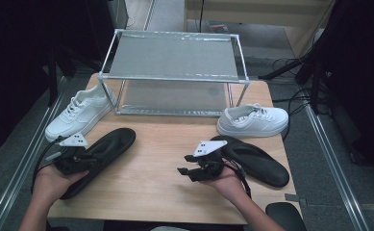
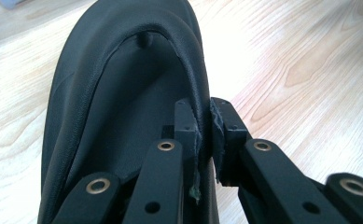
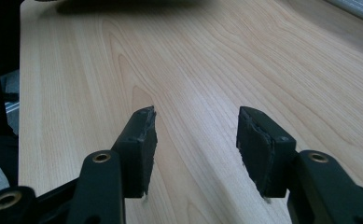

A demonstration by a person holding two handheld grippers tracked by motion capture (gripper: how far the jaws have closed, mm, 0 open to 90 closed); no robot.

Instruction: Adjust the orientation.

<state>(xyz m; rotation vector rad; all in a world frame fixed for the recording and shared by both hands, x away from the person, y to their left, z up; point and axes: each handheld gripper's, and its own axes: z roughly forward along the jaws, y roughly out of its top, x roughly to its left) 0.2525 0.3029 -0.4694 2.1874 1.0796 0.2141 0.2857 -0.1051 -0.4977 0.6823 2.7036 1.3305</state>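
A black slipper (image 1: pixel 110 144) lies on the left of the wooden table (image 1: pixel 165 192). My left gripper (image 1: pixel 89 157) is shut on its side rim. In the left gripper view the two pads (image 2: pixel 186 122) pinch the thin edge of the slipper's upper (image 2: pixel 123 93), with my left gripper (image 2: pixel 205 116) reaching in from the heel end. A second black slipper (image 1: pixel 261 161) lies on the right. Just left of it, my right gripper (image 1: pixel 184 163) stands open. In the right gripper view, my right gripper (image 3: pixel 195 126) has only bare tabletop (image 3: pixel 216 56) between its jaws.
A two-level metal shoe rack (image 1: pixel 175 57) stands at the back of the table. One white sneaker (image 1: pixel 81 111) rests by the rack's left leg and another white sneaker (image 1: pixel 253 120) at its right front corner. Bare wood lies between the two slippers.
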